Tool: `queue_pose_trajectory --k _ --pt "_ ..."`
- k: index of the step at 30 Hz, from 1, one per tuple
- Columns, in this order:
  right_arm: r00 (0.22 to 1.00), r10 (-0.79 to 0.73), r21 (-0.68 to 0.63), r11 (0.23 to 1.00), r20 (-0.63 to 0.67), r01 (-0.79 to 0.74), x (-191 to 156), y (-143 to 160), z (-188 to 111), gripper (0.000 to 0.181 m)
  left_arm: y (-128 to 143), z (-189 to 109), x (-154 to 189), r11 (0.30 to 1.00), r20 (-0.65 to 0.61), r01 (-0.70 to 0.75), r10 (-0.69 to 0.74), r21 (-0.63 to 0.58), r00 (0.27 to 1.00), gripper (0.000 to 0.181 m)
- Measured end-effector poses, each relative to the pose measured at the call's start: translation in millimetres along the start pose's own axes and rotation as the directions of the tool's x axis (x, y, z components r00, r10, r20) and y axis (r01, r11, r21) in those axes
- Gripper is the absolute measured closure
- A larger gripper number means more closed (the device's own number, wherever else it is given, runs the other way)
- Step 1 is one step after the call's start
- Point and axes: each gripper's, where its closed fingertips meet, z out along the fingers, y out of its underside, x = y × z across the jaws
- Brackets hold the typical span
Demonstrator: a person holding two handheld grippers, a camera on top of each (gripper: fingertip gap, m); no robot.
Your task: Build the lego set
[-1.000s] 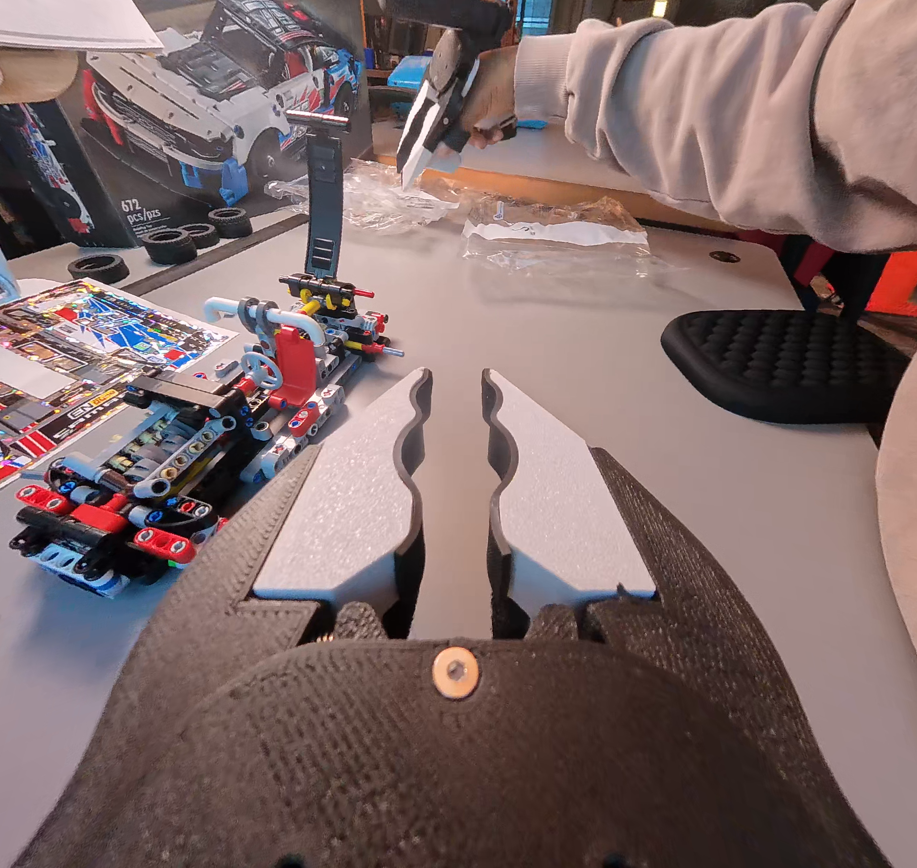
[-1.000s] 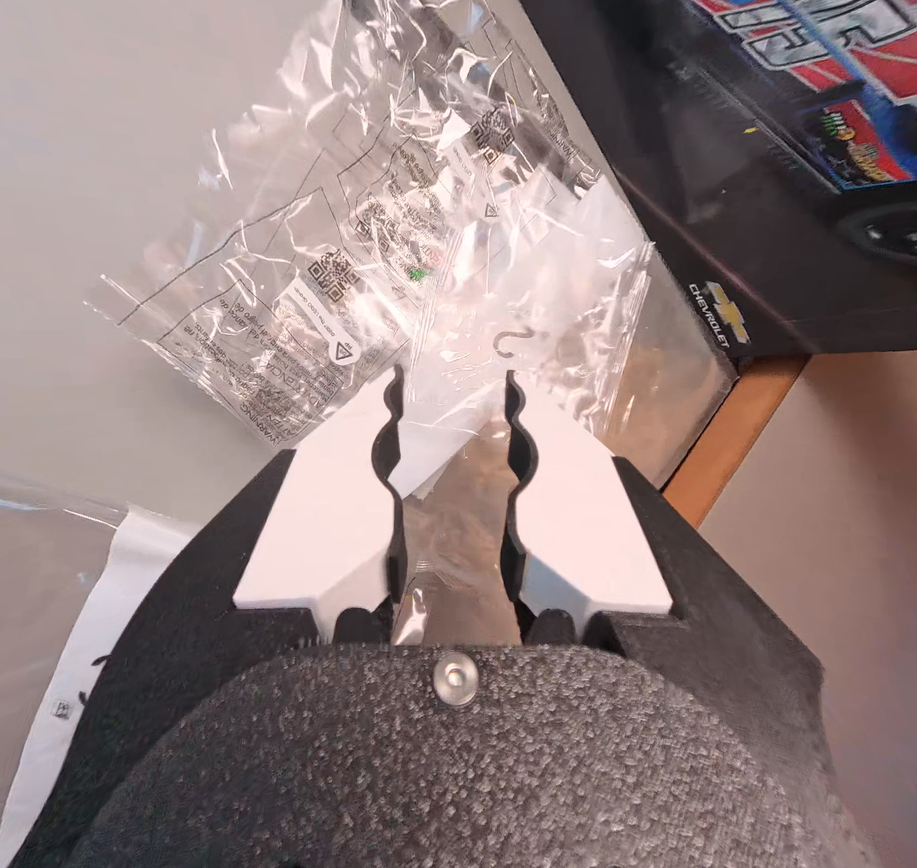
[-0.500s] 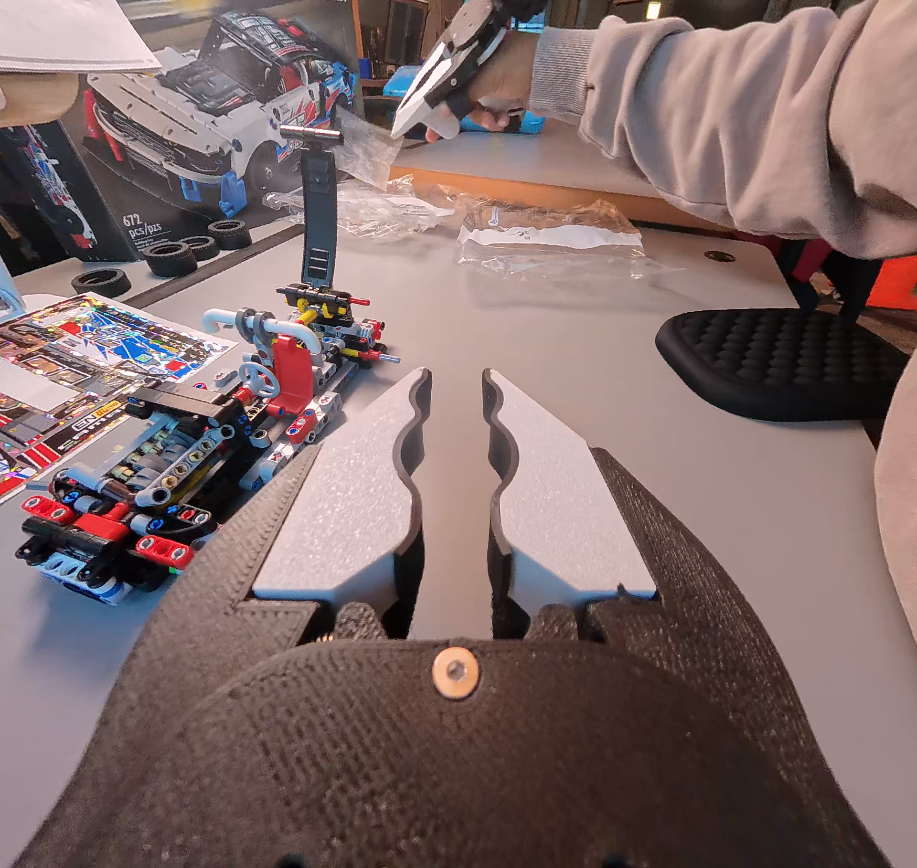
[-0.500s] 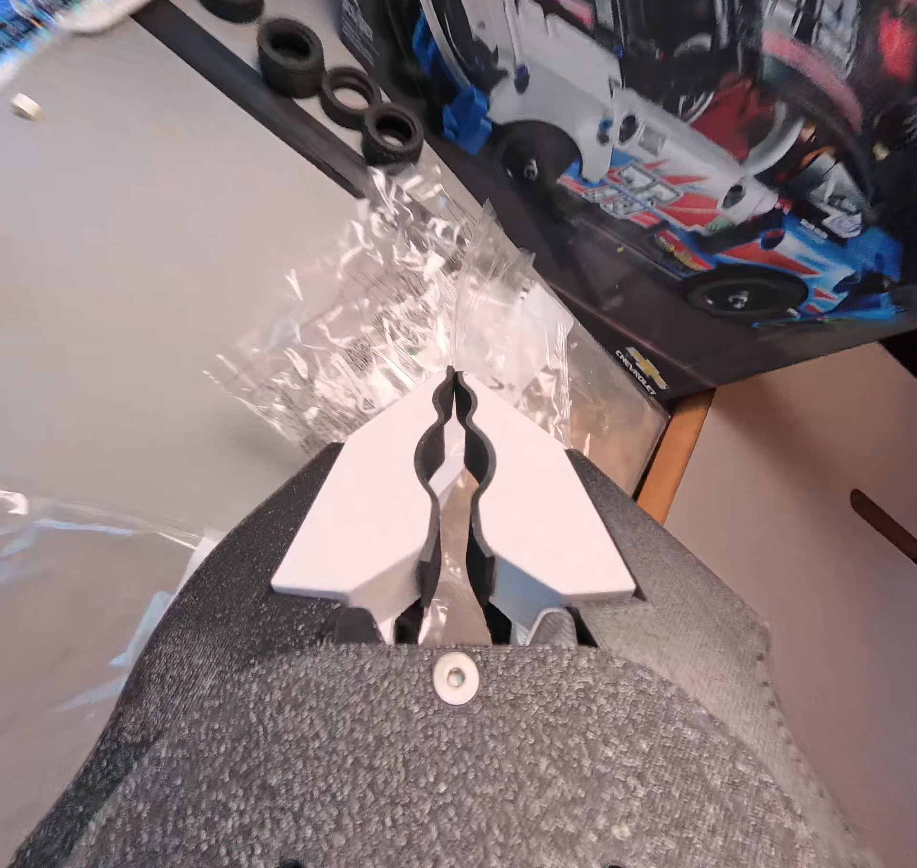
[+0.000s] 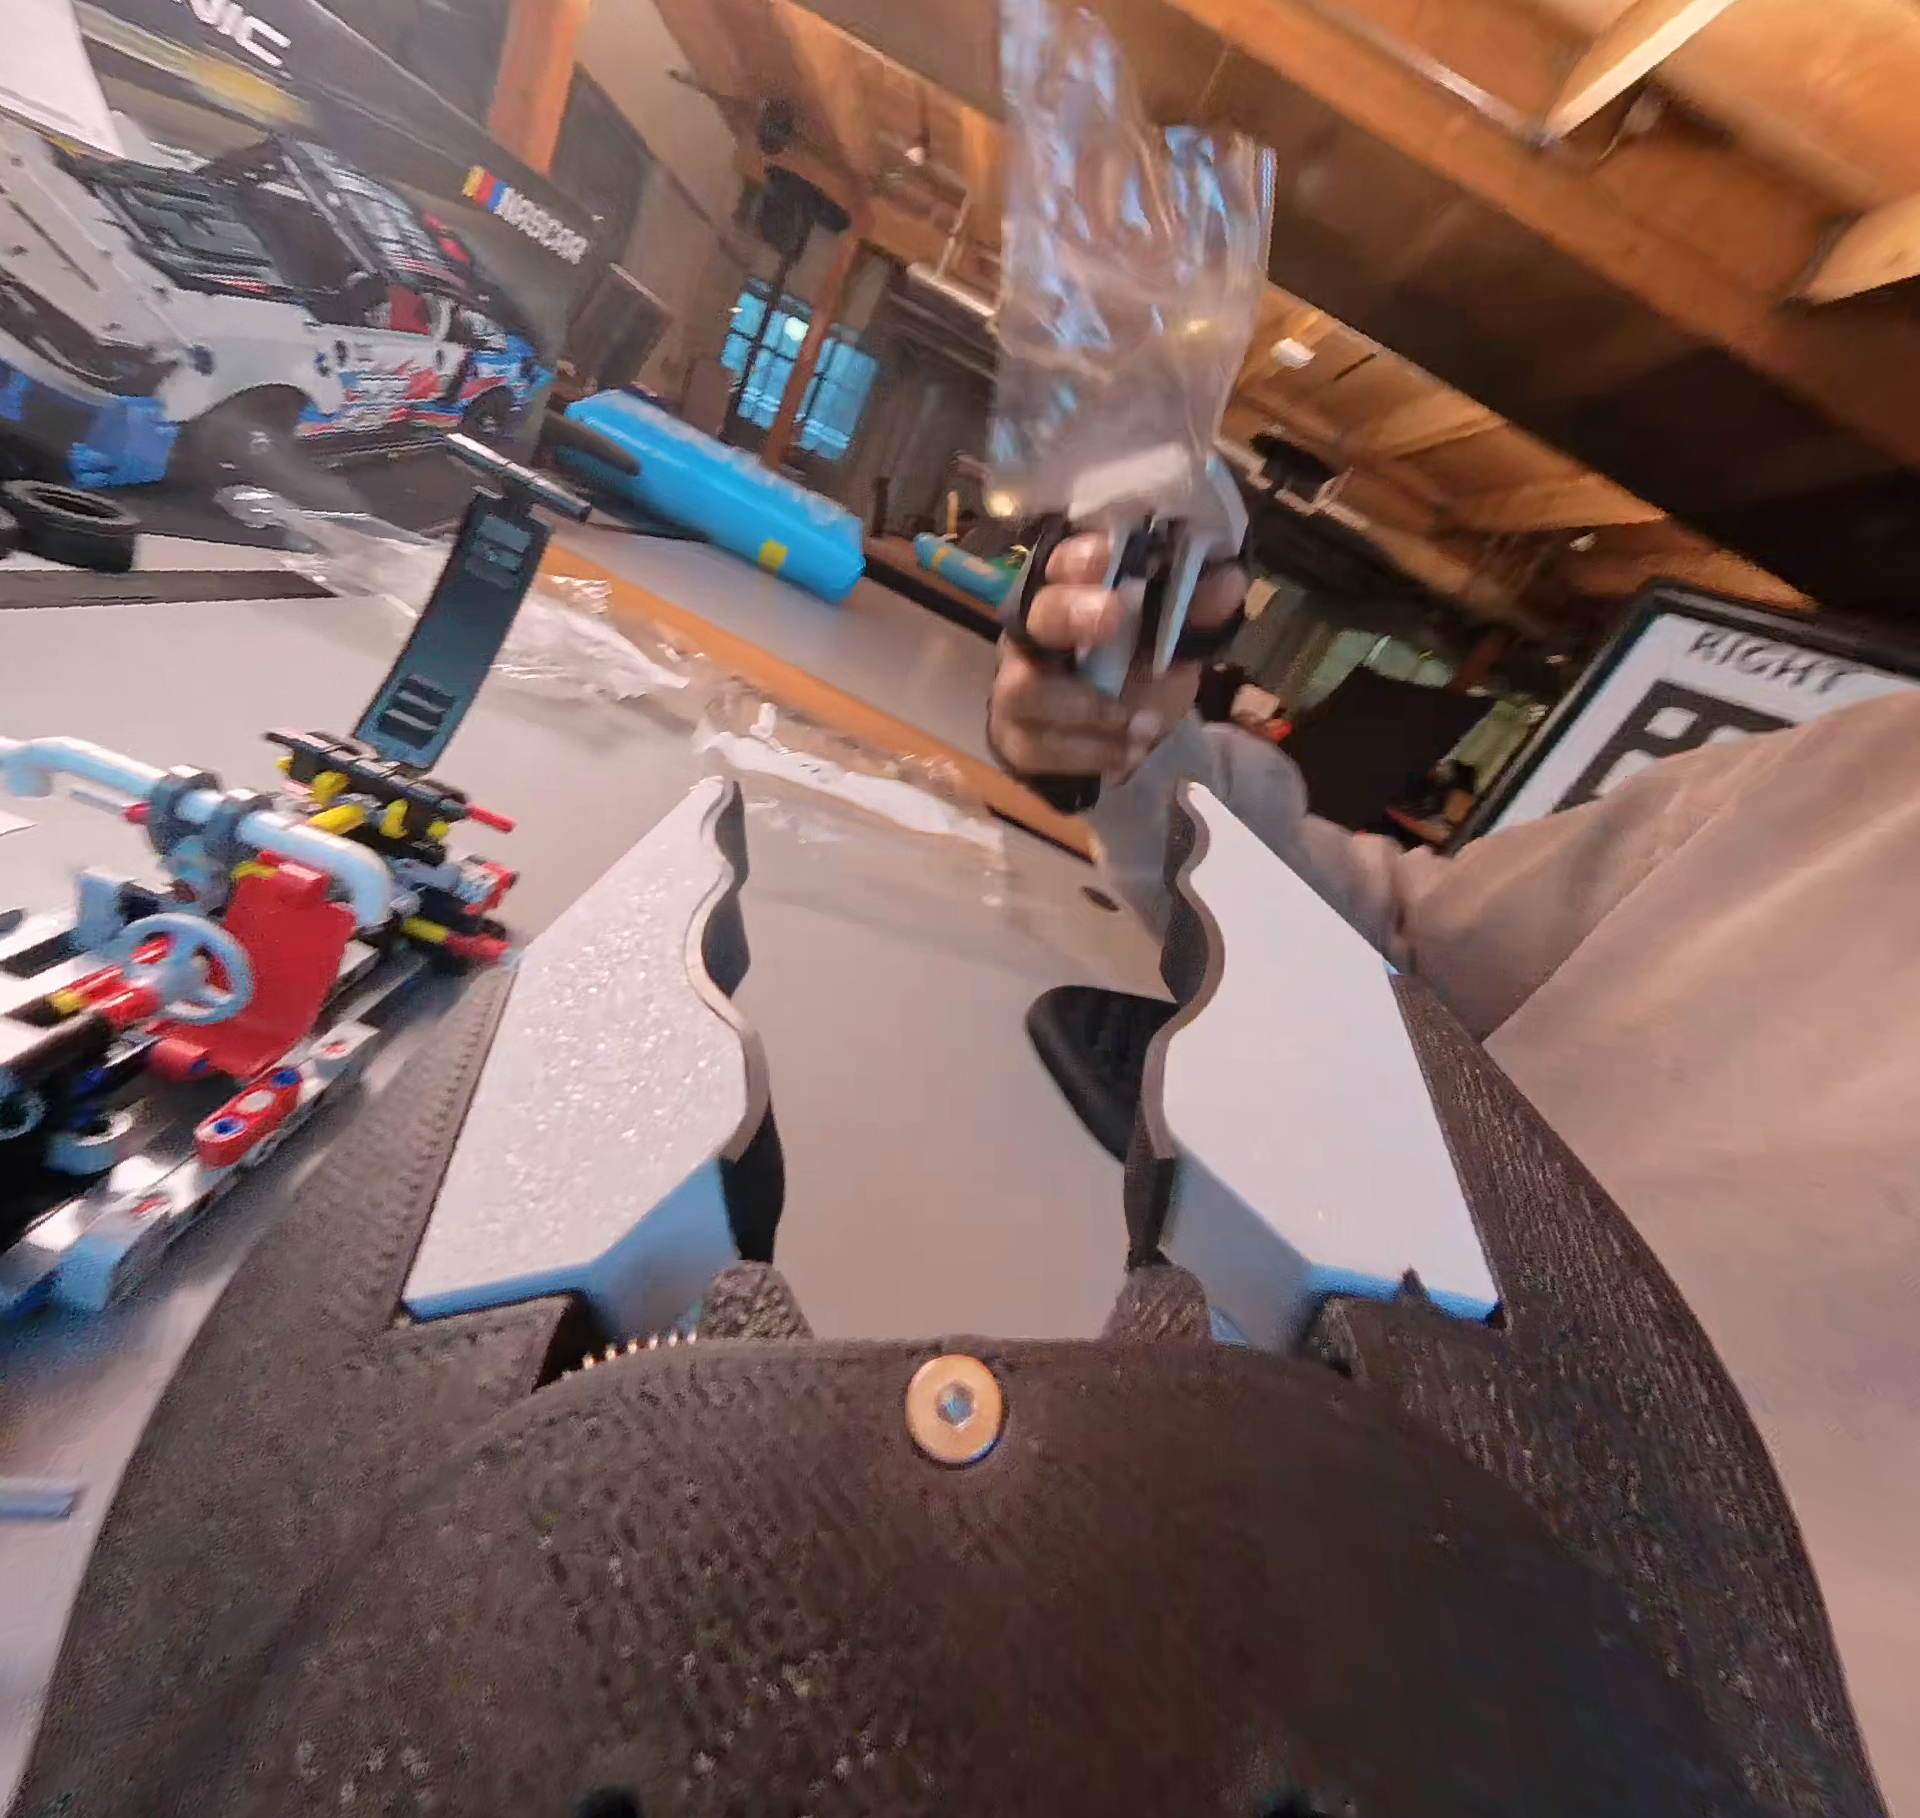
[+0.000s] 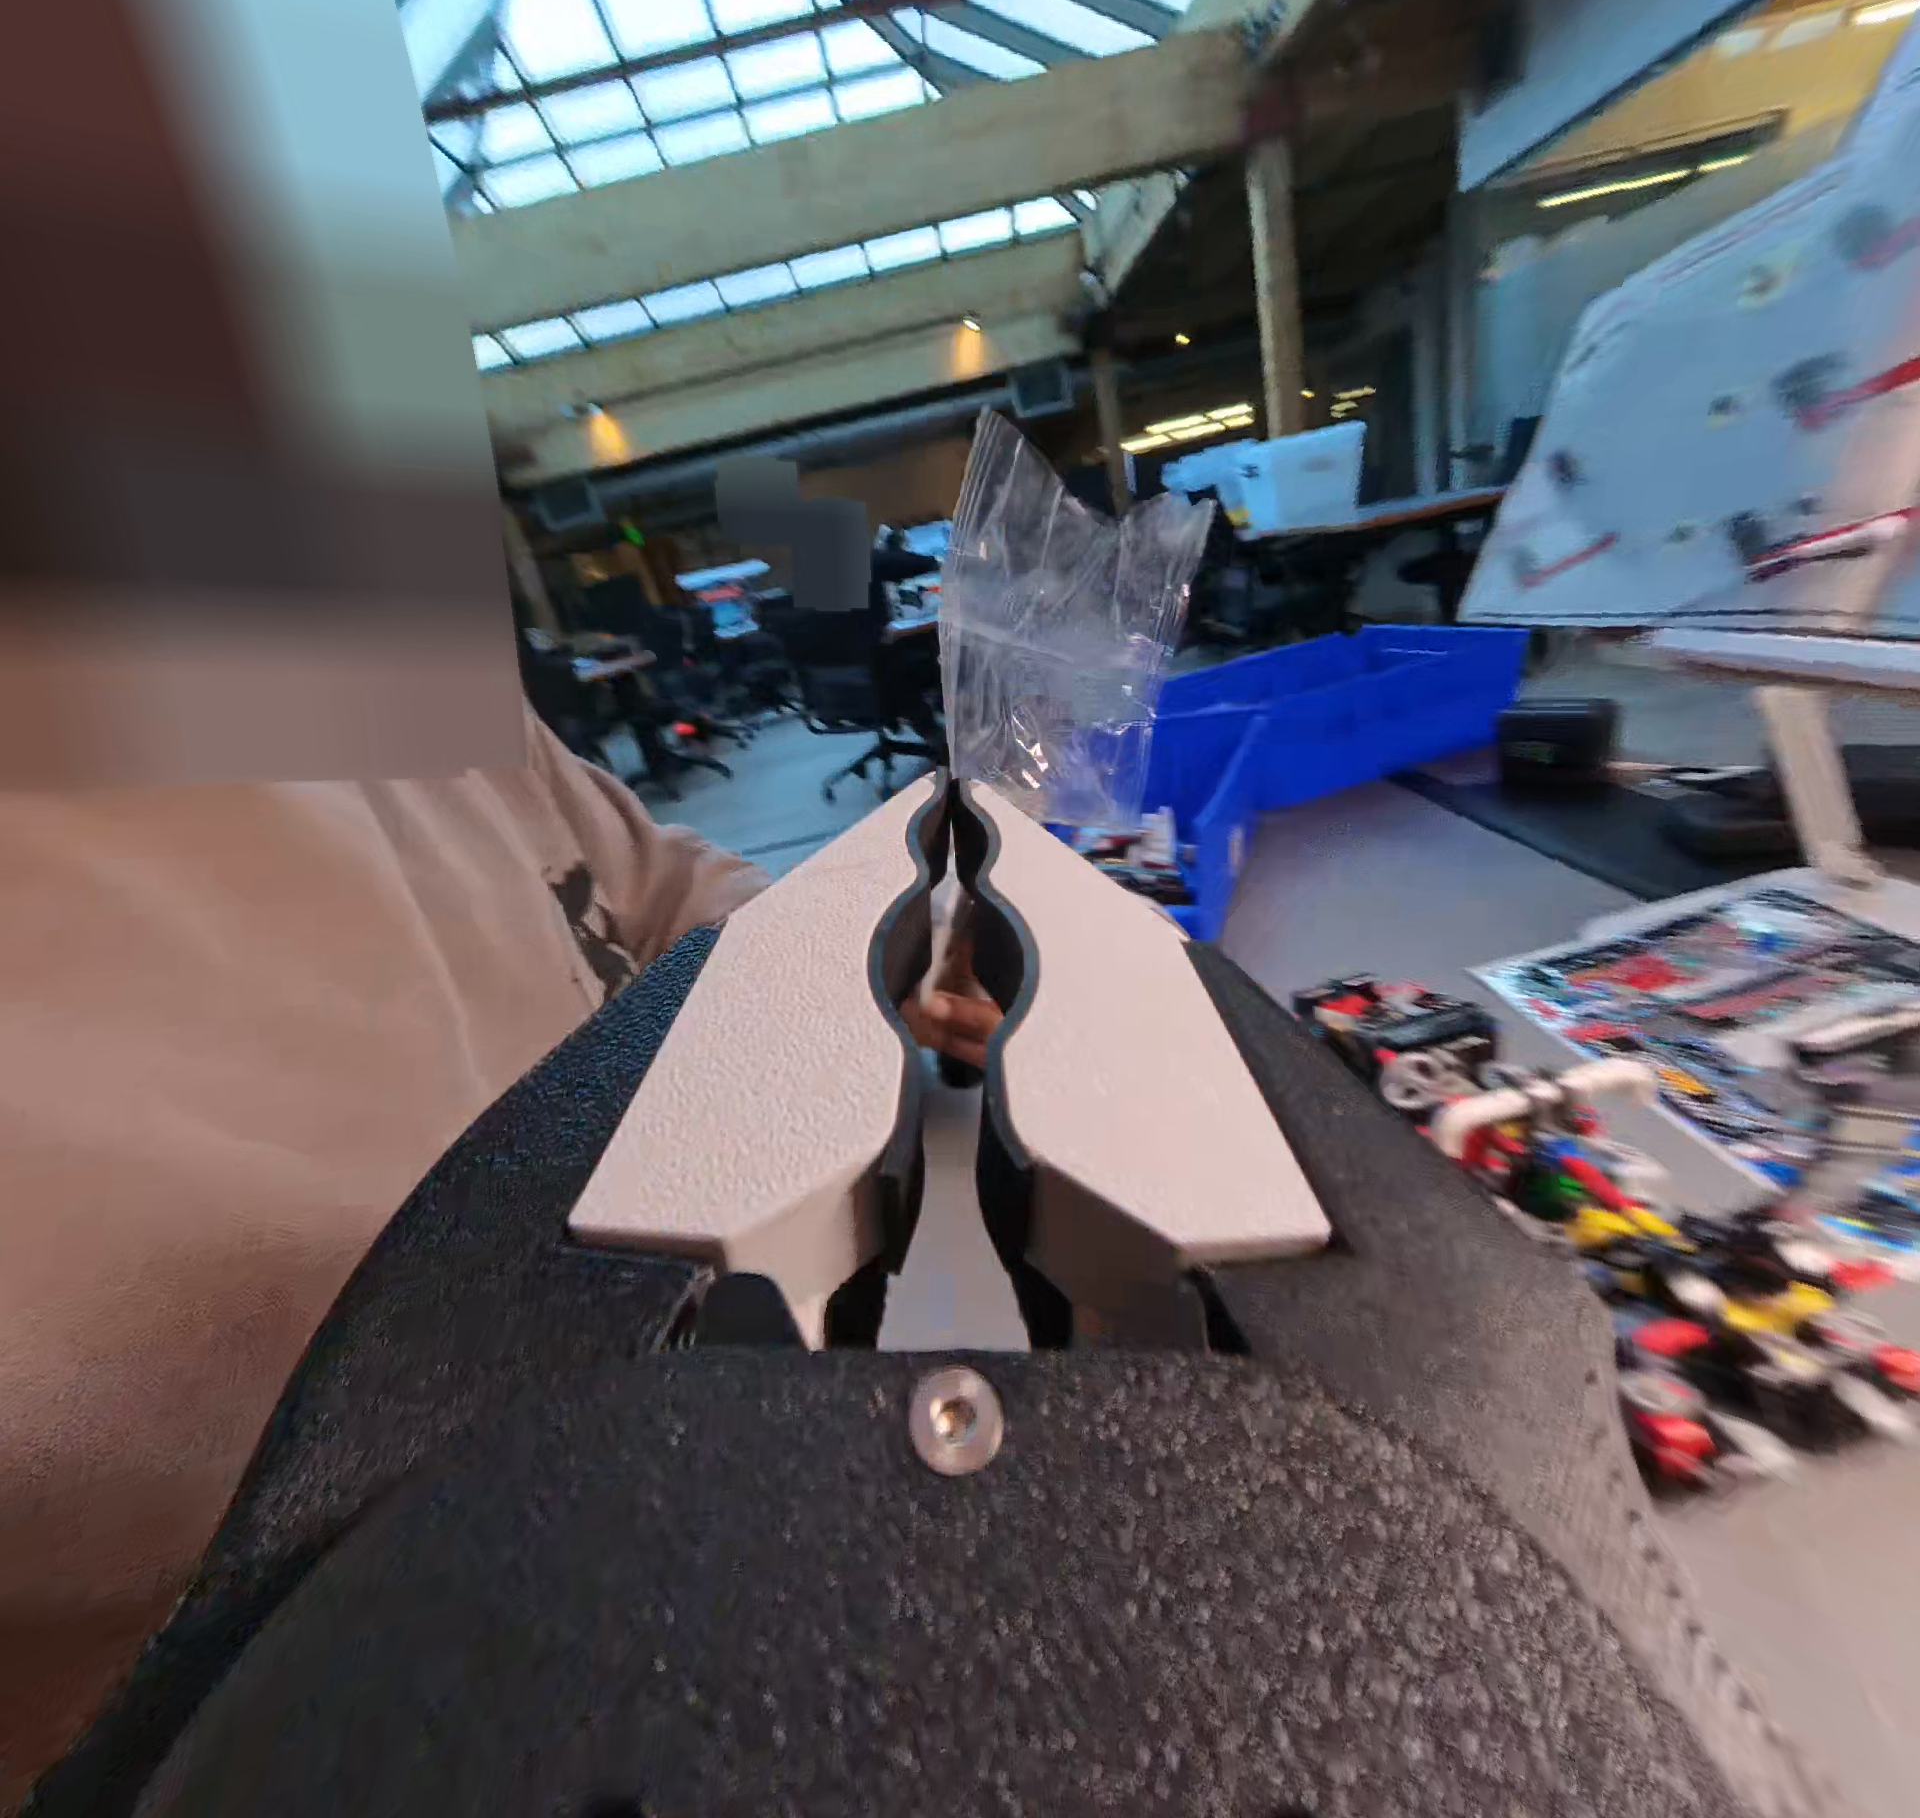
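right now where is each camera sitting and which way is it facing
Left wrist view: on the left gripper, low over the table, tilted up past the lego car toward the raised right gripper; its open fingers, a hand and sleeve show.
Right wrist view: on the right gripper, facing across the room; its fingers shut on a clear bag, torso at left.
Shared: the bag and the car.
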Motion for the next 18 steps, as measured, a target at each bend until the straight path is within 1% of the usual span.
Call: queue_pose_trajectory --k 1,2,3,4,5,6,8,10,11,13,14,15,16,18 --pt "0.997 0.052 0.027 0.998 0.054 -0.053 -10 12 12 0.181 -4 1 7 1.0 -0.046 0.023 -0.023 0.012 0.999 0.099" --pt "0.991 0.095 0.033 0.995 0.09 -0.099 -16 26 23 0.181 -8 0 17 0.999 -0.101 0.042 -0.04 0.027 0.994 0.101" --pt "0.988 0.12 0.018 0.992 0.097 -0.122 -17 42 32 0.181 -12 -3 28 0.997 -0.163 0.062 -0.054 0.046 0.985 0.11" --pt "0.987 0.135 -0.011 0.991 0.087 -0.135 -15 58 39 0.181 -16 -9 38 0.995 -0.214 0.073 -0.058 0.064 0.975 0.127" --pt "0.985 0.152 -0.037 0.988 0.077 -0.15 -13 71 43 0.181 -17 -14 42 0.995 -0.227 0.062 -0.045 0.071 0.973 0.151" --pt "0.984 0.169 -0.056 0.985 0.064 -0.165 -10 79 45 0.181 -15 -17 39 0.997 -0.185 0.033 -0.021 0.063 0.983 0.178" --pt "0.99 0.144 -0.113 0.983 -0.01 -0.144 3 93 45 0.181 -8 -23 28 1.0 -0.087 -0.014 0.015 0.012 0.996 0.181" --pt "0.99 0.071 -0.199 0.976 -0.12 -0.094 21 108 44 0.181 0 -27 16 0.998 0.009 -0.04 0.04 -0.057 0.999 0.181" --pt "0.988 0.026 -0.236 0.97 -0.151 -0.062 26 113 44 0.181 2 -28 11 0.995 0.048 -0.056 0.061 -0.086 0.997 0.181" --pt "0.975 -0.077 -0.297 0.955 -0.211 0.011 37 115 43 0.181 5 -31 5 0.988 0.08 -0.079 0.09 -0.134 0.993 0.181" --pt "0.965 -0.112 -0.298 0.954 -0.237 0.038 42 109 42 0.179 6 -32 3 0.984 0.082 -0.092 0.105 -0.152 0.991 0.181" --pt "0.96 -0.12 -0.297 0.954 -0.252 0.041 45 103 42 0.172 7 -33 4 0.981 0.069 -0.103 0.115 -0.164 0.991 0.181" --pt "0.964 -0.109 -0.317 0.948 -0.243 0.028 44 103 43 0.16 8 -32 6 0.979 0.053 -0.108 0.119 -0.171 0.992 0.181" --pt "0.978 -0.067 -0.368 0.93 -0.196 -0.01 37 111 51 0.133 15 -30 8 0.975 0.034 -0.106 0.115 -0.195 0.993 0.181"
